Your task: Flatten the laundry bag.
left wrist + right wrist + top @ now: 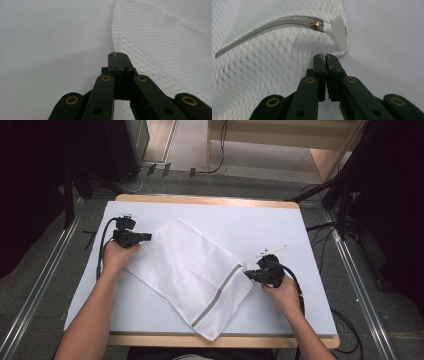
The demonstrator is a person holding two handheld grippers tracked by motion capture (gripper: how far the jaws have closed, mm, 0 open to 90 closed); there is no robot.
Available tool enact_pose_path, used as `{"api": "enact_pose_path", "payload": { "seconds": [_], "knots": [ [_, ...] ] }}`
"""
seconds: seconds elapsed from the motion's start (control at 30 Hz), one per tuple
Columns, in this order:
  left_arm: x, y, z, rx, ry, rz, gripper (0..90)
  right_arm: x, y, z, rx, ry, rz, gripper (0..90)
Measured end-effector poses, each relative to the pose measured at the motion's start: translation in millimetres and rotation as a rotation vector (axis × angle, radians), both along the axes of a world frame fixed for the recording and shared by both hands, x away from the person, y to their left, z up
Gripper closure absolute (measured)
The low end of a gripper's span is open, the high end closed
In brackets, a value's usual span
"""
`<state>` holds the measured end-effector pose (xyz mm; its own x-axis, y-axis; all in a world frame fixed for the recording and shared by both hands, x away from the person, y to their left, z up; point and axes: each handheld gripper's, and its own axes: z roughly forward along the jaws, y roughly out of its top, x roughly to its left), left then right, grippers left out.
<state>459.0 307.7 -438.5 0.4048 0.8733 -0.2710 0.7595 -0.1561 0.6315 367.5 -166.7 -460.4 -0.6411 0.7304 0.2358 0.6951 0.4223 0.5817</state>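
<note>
So there's a white mesh laundry bag (192,272) lying flat and slantwise across the middle of the worktop (280,227), which has a white cover with a wooden edge peeking out front and back. One corner of the bag hangs right at the near edge of the worktop. A grey zipper (264,27) runs along the bag's right-hand end, and in the right gripper view you can see the little metal pull (317,25) parked next to a white fabric tab (339,31) at the corner. The left gripper (148,237) sits at the bag's far left corner, jaws pressed together; in the left gripper view the tips (118,55) meet right at the mesh edge, but I can't tell if any fabric is actually caught between them. The right gripper (246,274) is at the zipper corner, jaws all but together with just a sliver of a gap at the tips (325,58), sitting just in front of the bag's edge, nothing pinched as far as I can see.
</note>
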Motion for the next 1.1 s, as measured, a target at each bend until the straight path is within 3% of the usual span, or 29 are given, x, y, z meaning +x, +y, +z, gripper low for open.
{"api": "enact_pose_path", "payload": {
  "seconds": [0.1, 0.27, 0.47, 0.83, 1.1],
  "knots": [
    [-1.2, 0.1, -0.4, -0.001, -0.003, -0.003, 88.0, -1.5, -2.7, 4.2, 0.001, -0.036, 0.0, 81.6],
    [-9.4, 0.0, 5.6, -0.002, -0.008, -0.019, 70.1, 8.8, -16.6, 10.1, 0.008, -0.086, -0.044, 76.2],
    [-25.8, 1.8, 11.0, 0.004, -0.008, -0.017, 61.7, 28.8, -22.3, 13.5, 0.038, -0.098, -0.079, 73.7],
    [-64.5, 7.3, 29.3, -0.003, -0.043, 0.008, 51.6, 58.1, 10.8, 21.8, 0.054, -0.115, -0.023, 69.4],
    [-101.9, 3.9, 24.1, 0.003, -0.023, 0.012, 52.1, 81.2, 45.5, 21.2, 0.053, -0.093, 0.044, 67.8]
  ]
}}
